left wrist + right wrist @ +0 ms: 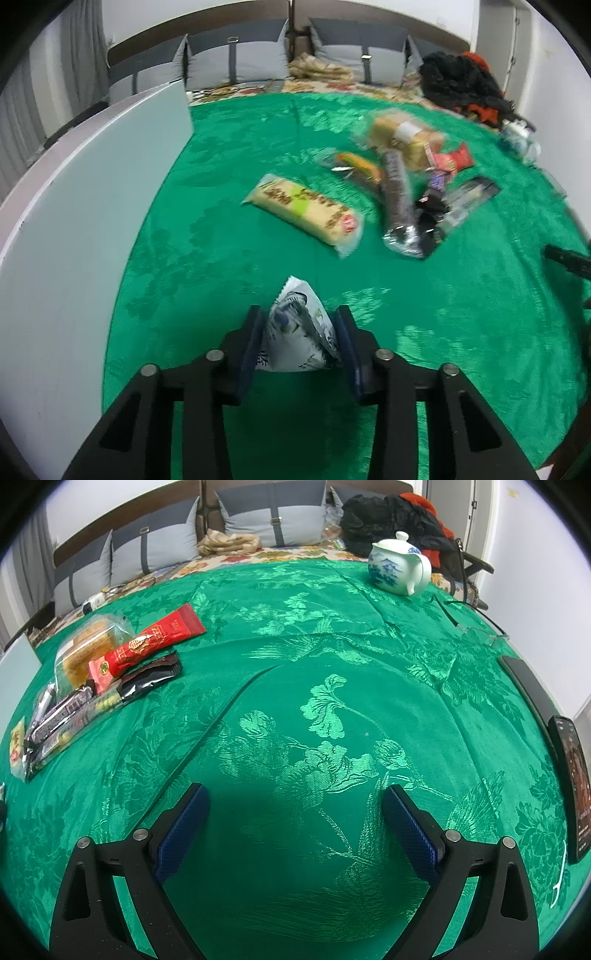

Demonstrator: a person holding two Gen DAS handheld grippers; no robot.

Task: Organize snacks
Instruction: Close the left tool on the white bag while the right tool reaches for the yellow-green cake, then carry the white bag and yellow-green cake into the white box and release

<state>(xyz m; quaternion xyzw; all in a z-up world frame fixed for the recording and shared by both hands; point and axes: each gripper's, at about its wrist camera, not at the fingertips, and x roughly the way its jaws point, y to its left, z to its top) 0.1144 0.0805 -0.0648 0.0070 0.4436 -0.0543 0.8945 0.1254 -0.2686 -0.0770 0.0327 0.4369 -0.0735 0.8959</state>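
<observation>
Pinched between the left hand-held gripper's [300, 334] pads, a white snack packet [301, 332] is sitting low over the green counter [221, 258]. Remaining snacks [399, 184] are lying heaped farther back. Right hand-held gripper [295, 812] is hovering wide, gripping nothing.

Motion blur smears the snack pile [413, 177], so its wrapper print is perhaps unreadable.
</observation>
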